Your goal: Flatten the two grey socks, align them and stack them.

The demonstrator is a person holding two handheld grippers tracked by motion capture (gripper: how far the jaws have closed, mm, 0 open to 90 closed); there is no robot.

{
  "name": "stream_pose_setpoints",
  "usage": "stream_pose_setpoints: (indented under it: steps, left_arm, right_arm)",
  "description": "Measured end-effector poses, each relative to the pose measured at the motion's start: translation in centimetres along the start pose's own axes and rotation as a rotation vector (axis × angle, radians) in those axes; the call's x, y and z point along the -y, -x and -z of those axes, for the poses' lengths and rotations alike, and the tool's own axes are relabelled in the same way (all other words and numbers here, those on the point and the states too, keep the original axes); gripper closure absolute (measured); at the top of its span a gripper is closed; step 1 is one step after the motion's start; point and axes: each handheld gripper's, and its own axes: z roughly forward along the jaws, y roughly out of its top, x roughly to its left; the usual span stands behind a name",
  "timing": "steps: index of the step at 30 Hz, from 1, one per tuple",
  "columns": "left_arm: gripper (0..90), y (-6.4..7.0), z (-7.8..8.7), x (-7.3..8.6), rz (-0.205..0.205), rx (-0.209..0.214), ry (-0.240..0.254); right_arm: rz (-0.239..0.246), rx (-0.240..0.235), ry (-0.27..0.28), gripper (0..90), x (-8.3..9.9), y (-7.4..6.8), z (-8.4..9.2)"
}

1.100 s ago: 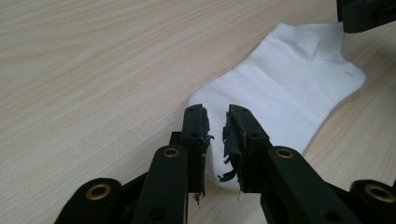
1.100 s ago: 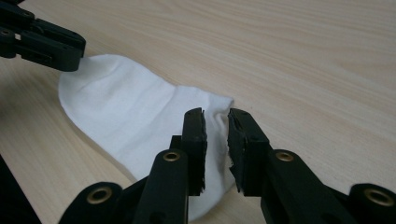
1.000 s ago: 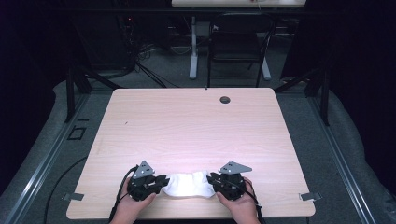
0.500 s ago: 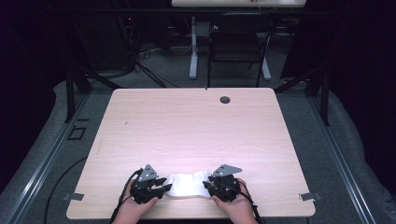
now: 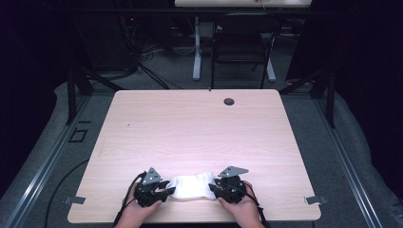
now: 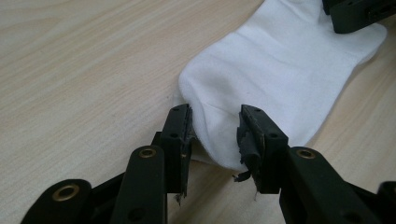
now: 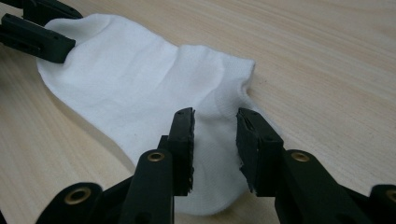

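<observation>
The left gripper (image 6: 215, 135) and right gripper (image 7: 215, 135), each with jaws parted and unclenched, straddle opposite ends of a small white knitted fabric sock (image 5: 192, 186) lying flat near the front edge of the pale wood-grain desk (image 5: 199, 128). The step in hand appears to be a two-ended grasp; the next move calls for clenching both grippers on the fabric. Contact between jaws and fabric is hard to judge.

No readable text anywhere.
</observation>
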Motion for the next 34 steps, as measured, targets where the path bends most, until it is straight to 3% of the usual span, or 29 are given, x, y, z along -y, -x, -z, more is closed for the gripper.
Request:
stream_pose_setpoints:
  steps: [12,16,19,26,34]
  left_arm:
    - [63.0,-1.4,-0.9,-0.8,0.026,-0.015,0.025]
    - [59.6,-1.8,-0.9,-1.0,0.033,-0.003,0.029]
    - [54.4,-1.9,-0.7,-1.1,0.031,0.003,0.058]
    - [47.7,-2.3,0.4,-1.3,0.014,-0.004,0.103]
    - [43.5,-3.4,1.8,-1.1,0.002,-0.062,0.146]
  right_arm:
    - [0.015,0.02,0.032,67.0,-0.7,0.7,-1.0]
    - [-0.005,0.029,0.04,63.2,-1.0,0.9,-1.1]
    - [0.016,0.032,0.05,61.6,-1.1,0.7,-0.8]
    - [0.015,0.045,0.114,55.4,-1.3,0.9,0.5]
    - [-0.018,0.092,0.15,51.5,-0.7,2.6,2.1]
